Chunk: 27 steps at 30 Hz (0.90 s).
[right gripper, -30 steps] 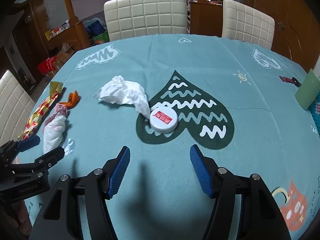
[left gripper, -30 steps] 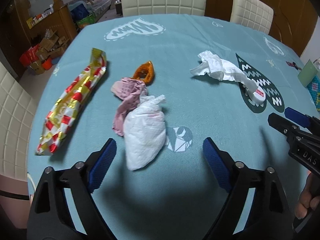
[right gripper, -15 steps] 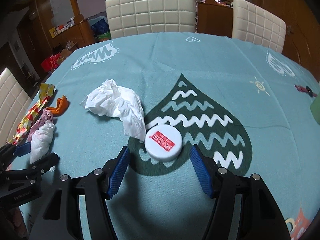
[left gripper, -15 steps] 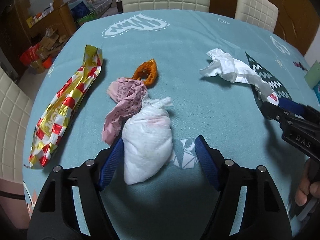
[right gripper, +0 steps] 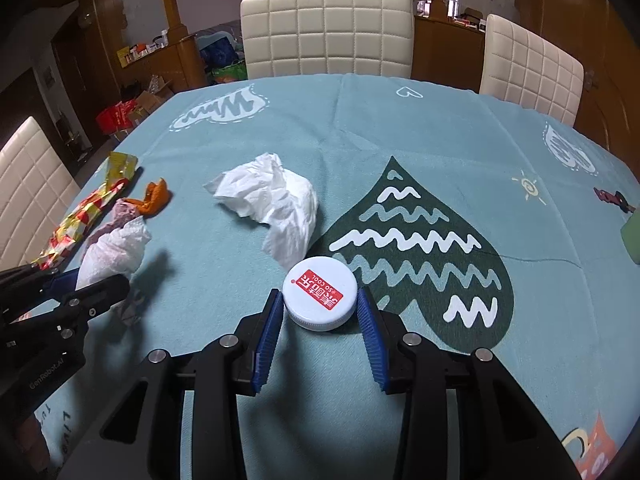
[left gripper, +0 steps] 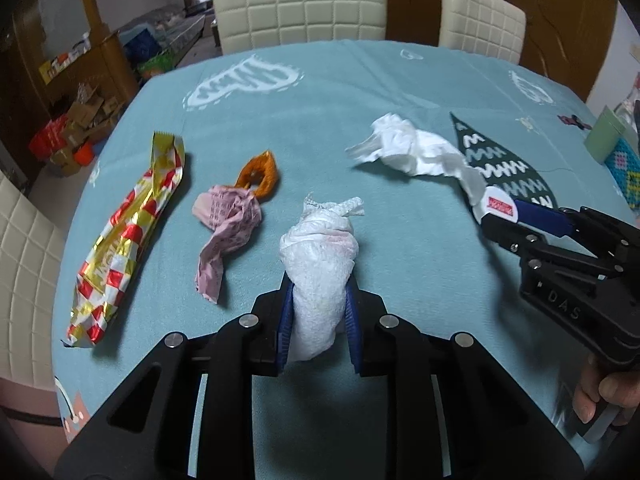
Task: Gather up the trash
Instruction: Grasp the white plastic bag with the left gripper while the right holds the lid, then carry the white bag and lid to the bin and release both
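Two claws: both now clamped on trash, where a second ago both stood wide with nothing between the pads.
Left claw [left gripper: 318, 312]: its jaws have just been closing; the blue pads press both flanks of the white wad [left gripper: 318, 264], which bulges out ahead of them. Earlier the wad lay flat between the spread fingers, untouched.
White wad: now stands tilted up from the table [left gripper: 360, 88], twisted tip pointing away from the camera; before, it lay against the pink paper.
Pink paper [left gripper: 228, 224]: crumpled, now apart from the wad, left of it, touching the orange scrap [left gripper: 258, 174] behind it.
Foil wrapper [left gripper: 128, 240]: gold and red, stretched along the table's left side, unchanged in place.
Right claw [right gripper: 320, 312]: its jaws have just been closing; the pads sit against both sides of the white cap [right gripper: 320, 296]. Half a second ago they flanked it with gaps.
White cap: round, red label up, resting on the table at the edge of the dark heart print [right gripper: 420, 248].
Crumpled tissue [right gripper: 276, 204]: white, just behind the cap, one corner reaching to it; not shifted.
Person's hand [left gripper: 604, 396]: fingers wrapped on the right claw's handle, at the left wrist view's lower right edge.
Chairs [right gripper: 326, 32]: cream, quilted, behind the table.
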Each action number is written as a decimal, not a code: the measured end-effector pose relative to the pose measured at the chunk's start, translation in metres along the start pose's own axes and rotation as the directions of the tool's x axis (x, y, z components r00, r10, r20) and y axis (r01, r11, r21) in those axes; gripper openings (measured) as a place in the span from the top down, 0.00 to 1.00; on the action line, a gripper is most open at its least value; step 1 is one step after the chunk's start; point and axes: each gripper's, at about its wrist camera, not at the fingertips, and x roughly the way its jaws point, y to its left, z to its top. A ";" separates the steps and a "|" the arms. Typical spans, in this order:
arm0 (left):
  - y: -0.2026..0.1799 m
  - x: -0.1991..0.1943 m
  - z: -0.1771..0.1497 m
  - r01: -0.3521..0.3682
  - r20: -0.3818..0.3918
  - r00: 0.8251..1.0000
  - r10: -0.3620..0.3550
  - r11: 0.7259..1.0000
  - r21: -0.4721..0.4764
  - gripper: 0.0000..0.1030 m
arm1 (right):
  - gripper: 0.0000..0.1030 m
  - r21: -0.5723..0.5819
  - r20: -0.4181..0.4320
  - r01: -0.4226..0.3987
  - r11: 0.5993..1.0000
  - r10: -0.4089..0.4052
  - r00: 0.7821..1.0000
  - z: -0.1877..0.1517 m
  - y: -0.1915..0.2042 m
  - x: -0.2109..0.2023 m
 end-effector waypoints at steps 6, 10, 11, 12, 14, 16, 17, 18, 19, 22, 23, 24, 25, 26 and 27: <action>0.006 -0.022 -0.002 0.007 0.038 0.999 -0.006 1.000 -0.016 0.77 | 0.63 -0.025 0.026 -0.013 1.000 0.014 1.000 -0.005 0.019 -0.025; 0.017 -0.033 -0.009 0.005 0.052 0.999 -0.003 0.999 -0.035 0.77 | 0.63 -0.050 0.039 -0.023 0.998 0.025 0.999 -0.008 0.036 -0.040; 0.020 -0.037 -0.012 0.005 0.054 0.999 -0.003 0.999 -0.040 0.77 | 0.63 -0.056 0.041 -0.025 0.998 0.028 0.999 -0.009 0.041 -0.043; 0.023 -0.040 -0.015 0.004 0.056 0.998 -0.001 0.999 -0.044 0.77 | 0.63 -0.062 0.044 -0.027 0.998 0.029 0.999 -0.010 0.045 -0.045; 0.030 -0.046 -0.021 0.001 0.060 0.998 0.002 0.999 -0.052 0.77 | 0.63 -0.077 0.045 -0.034 0.996 0.038 0.998 -0.011 0.055 -0.049; 0.036 -0.050 -0.027 -0.004 0.063 0.998 0.007 0.998 -0.060 0.77 | 0.63 -0.091 0.045 -0.042 0.995 0.047 0.998 -0.013 0.067 -0.052; 0.042 -0.053 -0.031 -0.007 0.063 0.998 0.011 0.998 -0.069 0.77 | 0.63 -0.100 0.043 -0.047 0.994 0.051 0.998 -0.014 0.074 -0.052; 0.047 -0.055 -0.034 -0.009 0.063 0.998 0.014 0.997 -0.077 0.77 | 0.63 -0.105 0.041 -0.050 0.993 0.055 0.998 -0.015 0.079 -0.052; 0.052 -0.058 -0.038 -0.013 0.063 0.998 0.019 0.996 -0.083 0.77 | 0.63 -0.113 0.039 -0.057 0.992 0.062 0.997 -0.015 0.087 -0.053; 0.072 -0.065 -0.050 -0.032 0.061 0.997 0.038 0.994 -0.103 0.77 | 0.63 -0.138 0.033 -0.077 0.988 0.082 0.996 -0.017 0.111 -0.053; 0.081 -0.069 -0.055 -0.039 0.060 0.997 0.046 0.993 -0.114 0.77 | 0.63 -0.146 0.030 -0.085 0.986 0.090 0.995 -0.017 0.119 -0.053; 0.088 -0.071 -0.058 -0.046 0.060 0.997 0.053 0.991 -0.124 0.77 | 0.63 -0.157 0.028 -0.096 0.983 0.102 0.994 -0.017 0.131 -0.053; 0.096 -0.074 -0.062 -0.053 0.059 0.996 0.061 0.990 -0.134 0.77 | 0.63 -0.166 0.026 -0.104 0.981 0.110 0.994 -0.017 0.139 -0.052; 0.106 -0.077 -0.066 -0.062 0.058 0.996 0.071 0.987 -0.147 0.77 | 0.63 -0.177 0.025 -0.113 0.978 0.119 0.993 -0.017 0.148 -0.052; 0.114 -0.080 -0.070 -0.069 0.059 0.995 0.079 0.985 -0.159 0.77 | 0.63 -0.193 0.023 -0.125 0.973 0.132 0.991 -0.017 0.161 -0.052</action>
